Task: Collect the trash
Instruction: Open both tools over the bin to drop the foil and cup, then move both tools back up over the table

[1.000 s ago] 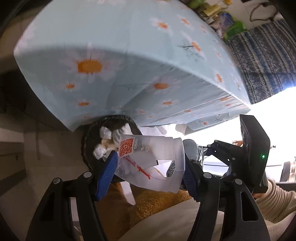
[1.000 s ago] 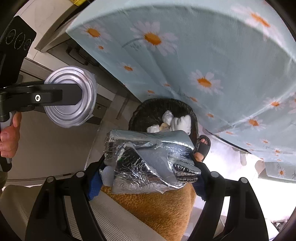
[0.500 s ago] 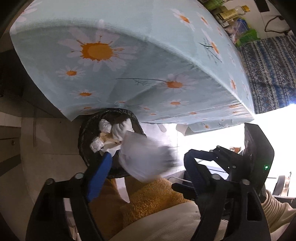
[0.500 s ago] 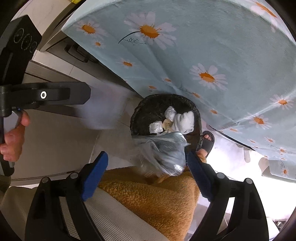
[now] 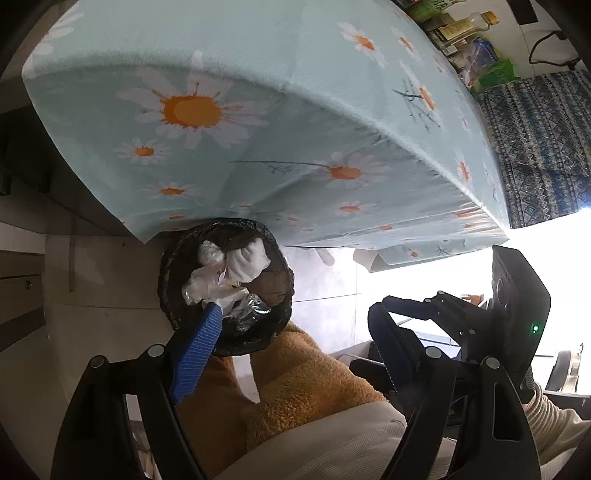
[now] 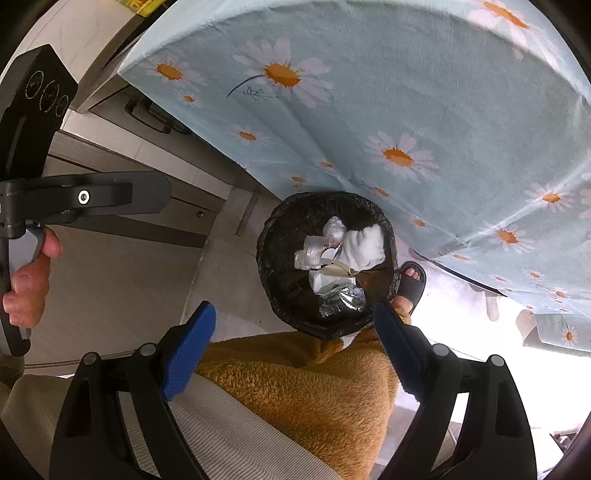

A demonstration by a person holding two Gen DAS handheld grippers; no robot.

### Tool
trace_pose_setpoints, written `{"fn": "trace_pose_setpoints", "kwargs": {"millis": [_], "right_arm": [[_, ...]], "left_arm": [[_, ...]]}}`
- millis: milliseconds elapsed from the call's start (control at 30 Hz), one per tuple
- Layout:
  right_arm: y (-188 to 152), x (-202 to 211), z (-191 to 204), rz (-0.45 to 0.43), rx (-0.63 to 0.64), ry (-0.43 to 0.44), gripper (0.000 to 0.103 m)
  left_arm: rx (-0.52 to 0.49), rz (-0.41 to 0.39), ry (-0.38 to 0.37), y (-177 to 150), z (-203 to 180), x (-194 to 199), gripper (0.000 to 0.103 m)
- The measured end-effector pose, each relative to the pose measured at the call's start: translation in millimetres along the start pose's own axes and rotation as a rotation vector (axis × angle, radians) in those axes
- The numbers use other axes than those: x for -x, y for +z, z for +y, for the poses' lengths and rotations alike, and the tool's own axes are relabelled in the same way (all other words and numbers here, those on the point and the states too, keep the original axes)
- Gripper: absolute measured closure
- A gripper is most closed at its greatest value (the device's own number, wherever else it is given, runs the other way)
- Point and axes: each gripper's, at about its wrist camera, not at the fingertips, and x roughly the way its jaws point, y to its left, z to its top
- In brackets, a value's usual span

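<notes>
A black-lined trash bin point(image 5: 173, 266) stands on the floor below the table edge; it also shows in the right wrist view point(image 6: 273, 258). Inside lie white crumpled tissues point(image 5: 249, 258), a clear plastic cup point(image 5: 201, 284) and a crumpled silver foil bag point(image 6: 341, 301). My left gripper point(image 5: 291, 343) is open and empty above the bin's near rim. My right gripper point(image 6: 295, 343) is open and empty, also just above the bin's near side.
A table with a light blue daisy cloth point(image 5: 295, 110) overhangs the bin. The person's orange fleece legs point(image 6: 314, 380) fill the foreground, and a sandalled foot point(image 6: 410, 280) rests beside the bin. Bottles and packets point(image 5: 465, 33) stand at the table's far end.
Both grippers opened. The clear cup fell from the left one and the foil bag from the right one, and both now lie in the bin.
</notes>
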Motion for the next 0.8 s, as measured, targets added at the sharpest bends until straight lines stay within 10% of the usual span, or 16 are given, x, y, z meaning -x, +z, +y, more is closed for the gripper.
{"fn": "trace_pose_setpoints", "kwargs": {"millis": [800], "right_arm": [[32,100,31,-0.256,0.048,-0.075,0.016]], "left_arm": [[-0.130,-0.203,-0.028,13,-38,90,0.024]]}}
